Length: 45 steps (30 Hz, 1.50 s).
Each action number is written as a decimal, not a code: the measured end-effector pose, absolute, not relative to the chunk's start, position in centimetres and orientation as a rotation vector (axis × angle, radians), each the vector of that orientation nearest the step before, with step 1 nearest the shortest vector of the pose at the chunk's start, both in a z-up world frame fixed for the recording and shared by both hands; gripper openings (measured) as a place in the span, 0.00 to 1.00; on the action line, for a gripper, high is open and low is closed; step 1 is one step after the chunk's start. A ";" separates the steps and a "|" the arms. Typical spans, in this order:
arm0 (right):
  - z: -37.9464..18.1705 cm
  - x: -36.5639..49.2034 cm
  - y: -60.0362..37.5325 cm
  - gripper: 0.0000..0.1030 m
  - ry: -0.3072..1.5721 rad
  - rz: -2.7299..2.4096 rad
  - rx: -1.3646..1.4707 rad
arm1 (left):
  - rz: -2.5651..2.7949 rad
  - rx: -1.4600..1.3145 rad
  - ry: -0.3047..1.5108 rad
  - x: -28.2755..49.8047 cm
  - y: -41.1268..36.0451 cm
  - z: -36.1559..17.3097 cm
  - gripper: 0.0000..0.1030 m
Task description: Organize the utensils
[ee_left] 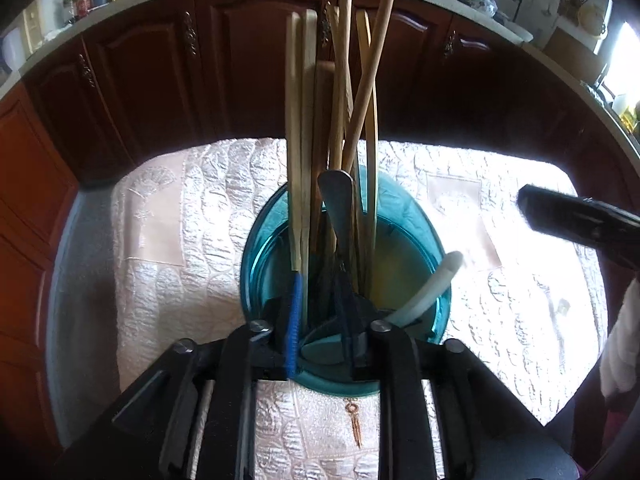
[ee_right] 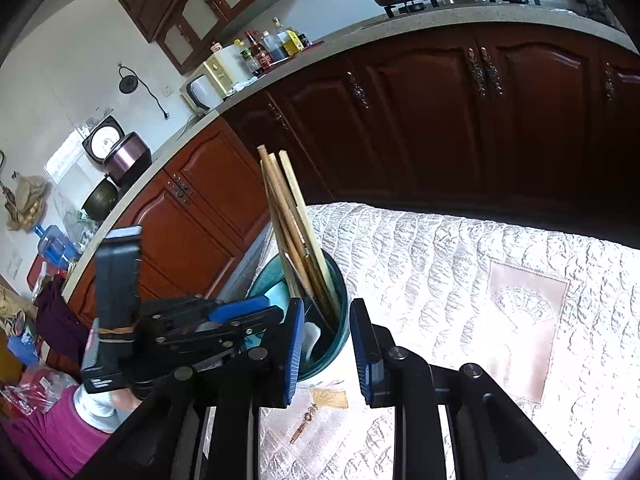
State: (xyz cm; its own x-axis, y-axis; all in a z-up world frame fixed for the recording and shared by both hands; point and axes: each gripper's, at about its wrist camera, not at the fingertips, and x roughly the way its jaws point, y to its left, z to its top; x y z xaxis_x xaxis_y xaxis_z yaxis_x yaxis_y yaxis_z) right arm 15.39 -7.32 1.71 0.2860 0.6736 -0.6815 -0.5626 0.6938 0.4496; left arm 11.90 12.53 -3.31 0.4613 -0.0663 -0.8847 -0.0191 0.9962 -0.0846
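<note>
A teal glass holder (ee_left: 416, 240) stands on the quilted tablecloth. It holds several wooden utensils (ee_left: 308, 120), a grey metal handle (ee_left: 338, 200) and a white utensil (ee_left: 432, 280). My left gripper (ee_left: 320, 336) is low at the holder's near rim, its fingers (ee_left: 294, 320) around the near wall; whether they press it is unclear. In the right wrist view the holder (ee_right: 336, 344) with the wooden utensils (ee_right: 292, 216) sits just ahead of my right gripper (ee_right: 326, 344), which is open and empty. The left gripper (ee_right: 224, 320) shows at its left.
The table is covered by a pale quilted cloth (ee_left: 180, 240), also seen in the right wrist view (ee_right: 480, 280). Dark wooden cabinets (ee_right: 440, 112) and a counter with bottles (ee_right: 272, 48) stand behind. The right gripper (ee_left: 580, 224) enters the left wrist view at right.
</note>
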 end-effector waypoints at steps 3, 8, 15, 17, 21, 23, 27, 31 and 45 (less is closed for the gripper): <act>1.7 15.0 -6.8 0.23 0.978 0.822 0.105 | 0.000 -0.117 1.058 11.1 13.0 -2.5 0.37; 2.1 14.1 -6.0 0.31 0.952 0.798 0.073 | 0.072 -0.145 1.009 9.7 13.5 -1.5 0.41; 3.1 12.3 -4.5 0.37 0.874 0.744 -0.014 | 0.149 -0.149 0.946 7.9 13.4 -0.2 0.41; 3.4 11.9 -4.3 0.38 0.858 0.731 -0.025 | 0.164 -0.153 0.926 7.3 13.3 0.3 0.41; 4.0 11.1 -4.1 0.39 0.828 0.714 -0.022 | 0.186 -0.157 0.889 6.2 13.2 1.1 0.41; 4.2 10.7 -4.0 0.39 0.822 0.714 -0.020 | 0.201 -0.152 0.874 5.7 13.0 1.6 0.41; 4.8 9.9 -3.8 0.41 0.800 0.711 -0.019 | 0.215 -0.153 0.862 4.9 12.9 2.2 0.41; 5.3 9.2 -3.8 0.48 0.784 0.701 -0.027 | 0.237 -0.152 0.845 3.9 12.8 3.0 0.41; 6.4 7.3 -3.9 0.59 0.729 0.673 -0.044 | 0.270 -0.142 0.793 2.3 12.1 4.9 0.41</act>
